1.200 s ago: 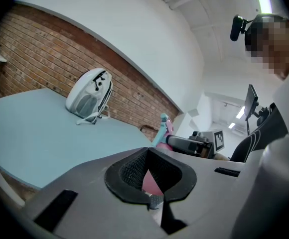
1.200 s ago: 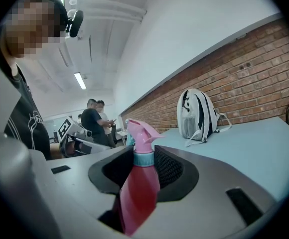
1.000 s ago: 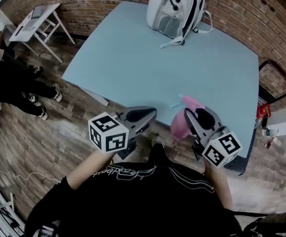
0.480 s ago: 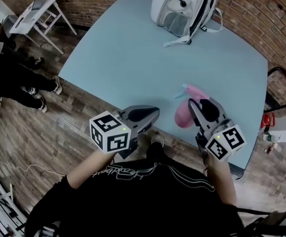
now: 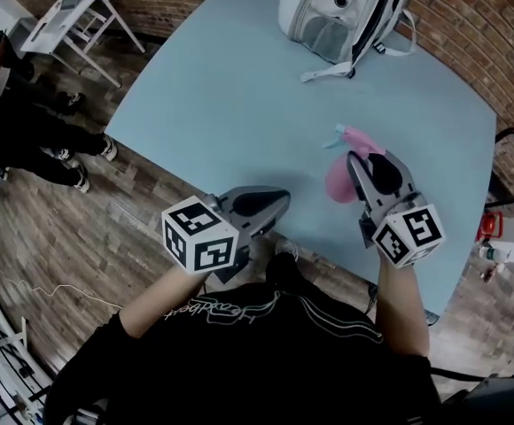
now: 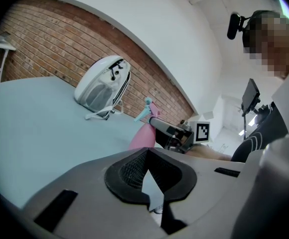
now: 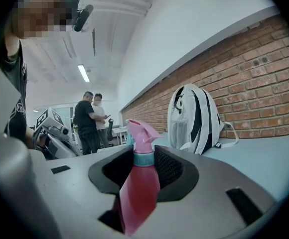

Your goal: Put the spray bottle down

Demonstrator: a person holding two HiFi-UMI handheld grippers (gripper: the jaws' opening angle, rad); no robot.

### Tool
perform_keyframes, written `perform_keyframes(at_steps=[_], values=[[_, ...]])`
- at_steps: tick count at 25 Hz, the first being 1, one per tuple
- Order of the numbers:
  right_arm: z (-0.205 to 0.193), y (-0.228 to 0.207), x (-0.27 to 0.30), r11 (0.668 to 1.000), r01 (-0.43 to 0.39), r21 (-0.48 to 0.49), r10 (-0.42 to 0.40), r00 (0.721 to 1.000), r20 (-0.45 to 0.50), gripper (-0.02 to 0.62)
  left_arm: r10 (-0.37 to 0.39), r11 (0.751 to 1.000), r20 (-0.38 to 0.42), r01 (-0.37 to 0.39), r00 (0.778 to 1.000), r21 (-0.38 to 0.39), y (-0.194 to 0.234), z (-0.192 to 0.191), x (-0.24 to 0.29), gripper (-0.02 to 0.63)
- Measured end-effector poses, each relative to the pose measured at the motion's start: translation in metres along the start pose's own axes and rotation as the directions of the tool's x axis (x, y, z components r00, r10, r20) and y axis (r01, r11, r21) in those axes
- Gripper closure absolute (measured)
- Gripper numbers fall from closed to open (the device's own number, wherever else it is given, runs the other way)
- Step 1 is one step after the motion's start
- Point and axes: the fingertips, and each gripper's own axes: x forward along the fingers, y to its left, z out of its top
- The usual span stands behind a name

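The right gripper view gives the clearest look: the right tongs [image 7: 143, 169] are pinching the pink spray bottle [image 7: 139, 183]. The pads sit on either side of its body just under the teal collar, and the spray head sticks out past the tips. From the head view you only get the bottle [image 5: 338, 181] peeking out to the left of the right tongs [image 5: 372, 162], over the near right part of the light blue tabletop [image 5: 239, 104]. No view settles whether it's touching the surface or hanging just above it.

The left gripper view shows the left tongs [image 6: 149, 176] pressed together with nothing in them, just a sliver of tabletop visible through the notch. That view also catches the bottle from the side, tilted. In the head view the left tongs [image 5: 257, 206] hover right around the near edge of the tabletop, well apart from the bottle.

The white backpack [image 5: 341, 11] sits up at the far edge by the brick wall [image 5: 470, 34]. There's a wide bare stretch of tabletop between it and the bottle. Two people [image 7: 90, 121] standing in the background show up only in the right gripper view.
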Motion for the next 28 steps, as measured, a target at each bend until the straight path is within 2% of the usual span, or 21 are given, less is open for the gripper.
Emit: perform_keyframes(at_steps=[14,28], values=[[-0.028,-0.051,0.033,0.998,0.059,-0.025,-0.058,0.996,0.066,0.465,-0.002,1.0,-0.039,0.002,0.999,-0.004,0.023,0.002,0.032,0.598],[-0.039,-0.053,0.029,0.997,0.06,-0.054,-0.056,0.995,0.082,0.465,-0.028,1.0,-0.047,0.028,0.998,0.005,0.031,0.006,0.046,0.598]])
